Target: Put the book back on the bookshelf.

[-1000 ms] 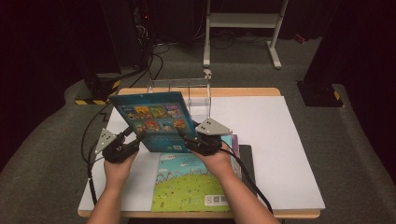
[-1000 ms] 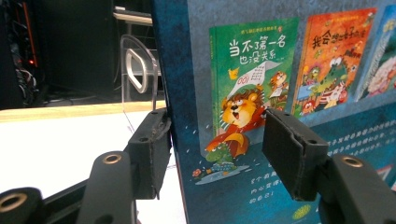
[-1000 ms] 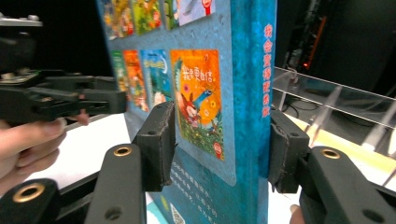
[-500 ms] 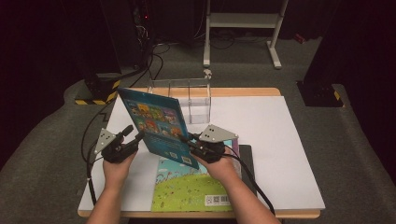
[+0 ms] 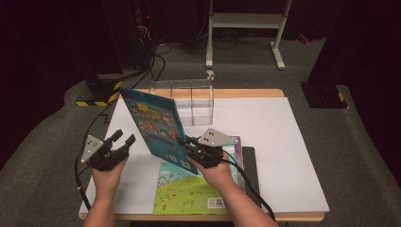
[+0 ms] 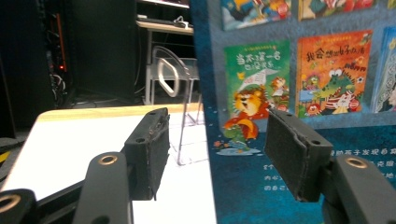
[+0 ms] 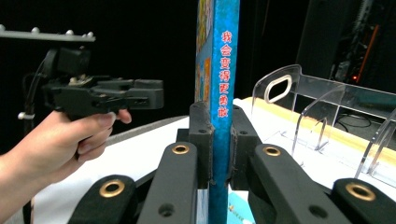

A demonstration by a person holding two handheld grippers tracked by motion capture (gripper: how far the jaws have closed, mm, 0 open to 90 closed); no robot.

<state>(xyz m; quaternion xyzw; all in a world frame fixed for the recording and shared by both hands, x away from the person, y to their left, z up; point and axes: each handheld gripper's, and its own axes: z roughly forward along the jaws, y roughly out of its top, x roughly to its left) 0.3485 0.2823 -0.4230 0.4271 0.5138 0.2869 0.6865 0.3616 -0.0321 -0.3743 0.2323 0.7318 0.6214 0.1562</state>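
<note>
Above the near-middle of the table [image 5: 293, 142], a blue book [image 5: 153, 125] stands on edge, lifted clear of the white sheet [image 5: 265, 127] and leaning a little toward the left. Its cover with small pictures of other books faces left and near; in the right gripper view its spine [image 7: 224, 70] runs straight up with red characters on it. The right gripper [image 5: 185, 144] is clamped on the book at its near lower edge, both pads pressed flat against either side of the spine, after closing on it just now. The left gripper [image 5: 124, 140] is just left of the book and apart from it, its jaws parted about halfway with nothing between them; in the left gripper view the cover fills the space behind the right-hand jaw, and the pads touch nothing.

Under the raised book, a second book [image 5: 194, 191] with a green and blue cover lies flat on the near part of the sheet, with a dark pad [image 5: 249, 165] at its right. Farther off, a clear rack [image 5: 189, 99] with upright dividers stands on the far part of the sheet, just beyond the blue book.
</note>
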